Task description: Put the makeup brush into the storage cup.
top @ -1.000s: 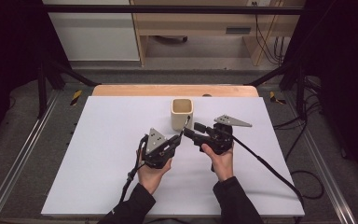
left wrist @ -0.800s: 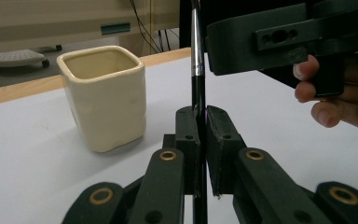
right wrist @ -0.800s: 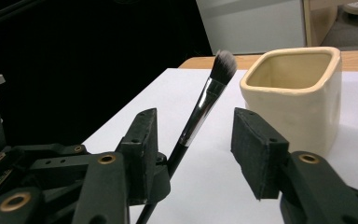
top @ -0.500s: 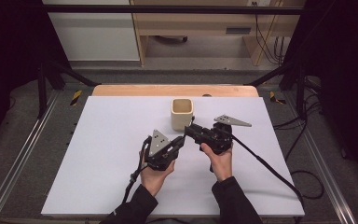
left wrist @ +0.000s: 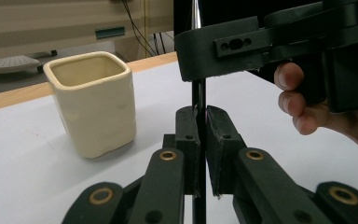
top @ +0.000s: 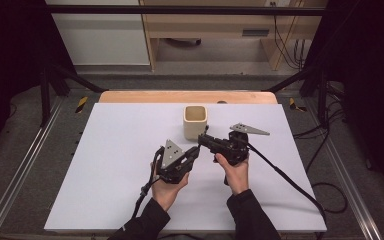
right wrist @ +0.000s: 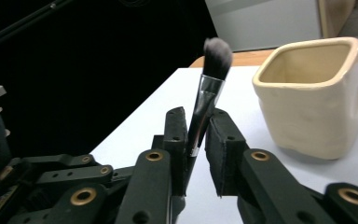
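A slim black-handled makeup brush with a silver ferrule and dark bristle tuft [right wrist: 204, 100] stands nearly upright between the two tools, just in front of the cream square ceramic cup [top: 195, 121]. The left gripper [left wrist: 200, 140] pinches the handle low down; the right gripper [right wrist: 196, 135], jaws just been closing, now nips it by the ferrule. The cup lies beyond, nearer the right gripper, and looks empty, its mouth facing up.
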`<state>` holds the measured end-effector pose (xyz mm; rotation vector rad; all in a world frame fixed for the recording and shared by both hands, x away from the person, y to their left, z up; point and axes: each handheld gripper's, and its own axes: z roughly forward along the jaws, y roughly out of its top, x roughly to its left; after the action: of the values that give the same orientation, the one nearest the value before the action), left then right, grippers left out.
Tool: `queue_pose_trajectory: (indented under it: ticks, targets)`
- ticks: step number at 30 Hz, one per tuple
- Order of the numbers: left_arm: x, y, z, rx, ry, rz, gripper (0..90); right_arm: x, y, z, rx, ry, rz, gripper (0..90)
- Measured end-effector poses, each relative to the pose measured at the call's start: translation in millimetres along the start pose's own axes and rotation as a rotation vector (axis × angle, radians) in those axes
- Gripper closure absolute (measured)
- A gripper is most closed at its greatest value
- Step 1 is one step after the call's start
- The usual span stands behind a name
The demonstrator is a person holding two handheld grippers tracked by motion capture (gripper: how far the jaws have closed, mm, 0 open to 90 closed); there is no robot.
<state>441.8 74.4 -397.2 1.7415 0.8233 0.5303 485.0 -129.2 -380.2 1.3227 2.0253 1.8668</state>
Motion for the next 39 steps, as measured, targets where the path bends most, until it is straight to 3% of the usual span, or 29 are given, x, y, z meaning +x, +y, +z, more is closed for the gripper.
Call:
queue_pose_trajectory:
  ticks: [13,17,20,27,29,31,32,39]
  targets:
    - [1.3,-0.6,1.2,0.003,-0.018,-0.007,83.3,1.3,-0.4,-1.5,0.007,0.034,-0.009,83.4]
    - [4.9,0.3,0.2,0.008,-0.03,-0.014,76.4,1.7,-0.4,-2.5,0.002,0.026,-0.027,83.3]
    - [11.7,3.0,-5.7,0.008,-0.042,-0.013,69.5,2.3,1.3,-6.7,-0.019,-0.015,-0.083,83.3]
    - [31.1,9.1,-18.3,0.008,-0.042,-0.01,56.4,3.2,4.8,-12.8,-0.043,-0.042,-0.139,83.3]
    - [43.6,12.2,-25.4,0.007,-0.056,-0.033,52.8,3.2,6.4,-15.6,-0.046,-0.049,-0.167,83.3]
    - [46.1,12.8,-27.4,0.008,-0.054,-0.034,49.6,3.2,6.9,-16.4,-0.045,-0.051,-0.172,83.3]
    - [52.9,13.8,-33.1,0.011,-0.039,-0.011,48.1,3.2,8.2,-18.5,-0.045,-0.057,-0.186,83.3]
    - [74.0,12.3,-51.5,0.017,-0.02,0.011,38.0,2.1,13.5,-24.3,-0.053,-0.073,-0.216,83.3]
